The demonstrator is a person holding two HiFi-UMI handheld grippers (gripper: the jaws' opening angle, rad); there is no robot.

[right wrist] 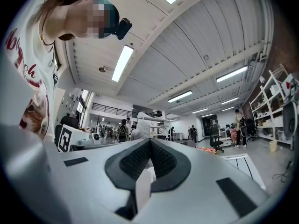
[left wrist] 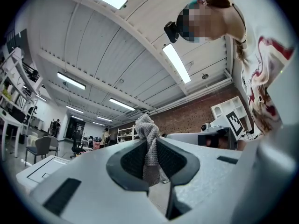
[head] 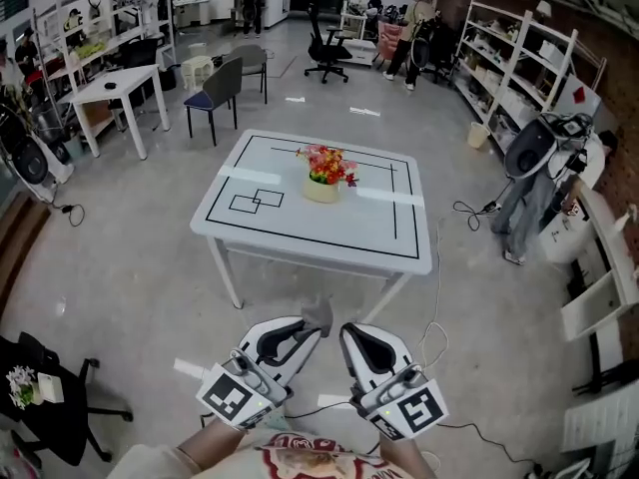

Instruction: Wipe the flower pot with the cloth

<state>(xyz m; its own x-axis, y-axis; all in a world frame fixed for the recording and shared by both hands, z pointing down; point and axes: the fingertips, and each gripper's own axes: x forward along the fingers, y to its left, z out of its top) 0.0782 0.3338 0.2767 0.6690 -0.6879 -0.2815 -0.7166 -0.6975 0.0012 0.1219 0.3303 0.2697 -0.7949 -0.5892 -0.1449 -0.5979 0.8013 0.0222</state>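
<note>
The flower pot [head: 320, 190], filled with red and yellow flowers [head: 327, 164], is seen standing upright near the middle of the white tabletop [head: 300, 230], inside the black lines marked on it. The two tools are held well apart from it, side by side and low in the head view, short of the table's near edge.

A grey cloth [head: 318, 314] is pinched between the closed jaws of the left tool [head: 314, 331]. In the left gripper view a bunched end of the cloth [left wrist: 147, 127] is shown rising above the tips of the left tool [left wrist: 150, 143], while the rest hangs down between the pads. It appears to be held this way so that a free fold can be pressed against the pot. The jaws of the right tool [head: 349, 333] are seen brought together with nothing between them, as the right gripper view confirms [right wrist: 149, 141]. That hand is probably kept free so the pot can be steadied.

Wiping is judged not yet begun, since the pot is untouched. The approach to the table is taken to be the step in hand. A light pot could be tipped or slid if it is wiped unsupported.
</note>
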